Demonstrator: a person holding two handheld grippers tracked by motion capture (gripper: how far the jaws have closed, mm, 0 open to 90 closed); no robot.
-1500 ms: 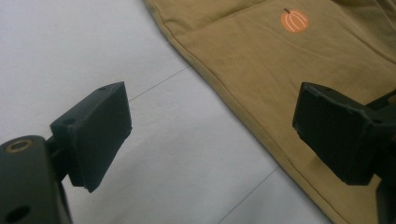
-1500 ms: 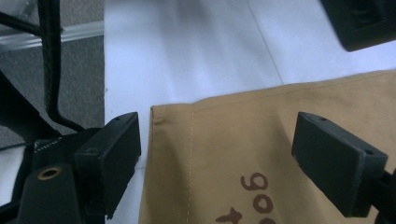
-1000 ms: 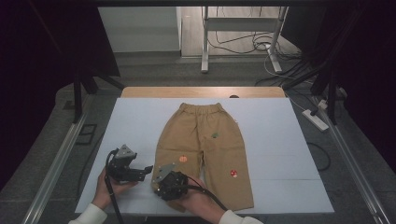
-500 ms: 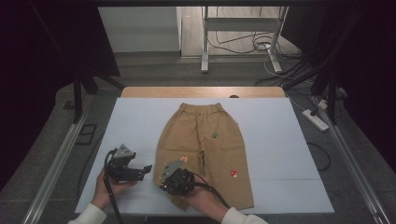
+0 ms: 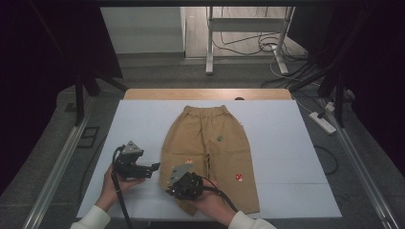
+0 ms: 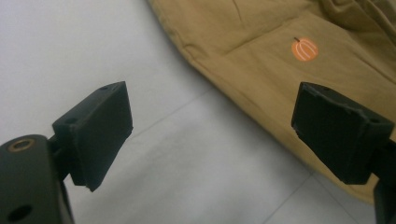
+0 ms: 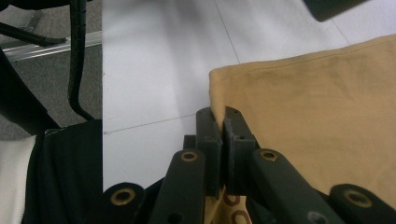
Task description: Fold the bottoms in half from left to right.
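Observation:
Tan child's trousers (image 5: pixel 224 148) lie flat on the white table (image 5: pixel 286 143), waistband at the far side. My right gripper (image 5: pixel 171 187) is at the near end of the left leg, and in the right gripper view it (image 7: pixel 220 119) is shut on the hem corner of the trousers (image 7: pixel 317 102), with cloth pinched between the pads. My left gripper (image 5: pixel 154 168) sits to the left of that leg, jaws pointing toward it. In the left gripper view it (image 6: pixel 219 116) is open above bare table, with the trouser edge (image 6: pixel 280 70) just beyond.
Small embroidered motifs mark the cloth, a pumpkin (image 6: pixel 304 49) and a mushroom (image 5: pixel 239 177). Metal rails (image 5: pixel 57 167) run along both table sides. A power strip (image 5: pixel 324 122) and cables lie at the right. A metal stand (image 5: pixel 209 43) stands beyond the table.
The right gripper has edged slightly to the right at the hem of the left leg. The left gripper has stayed where it was.

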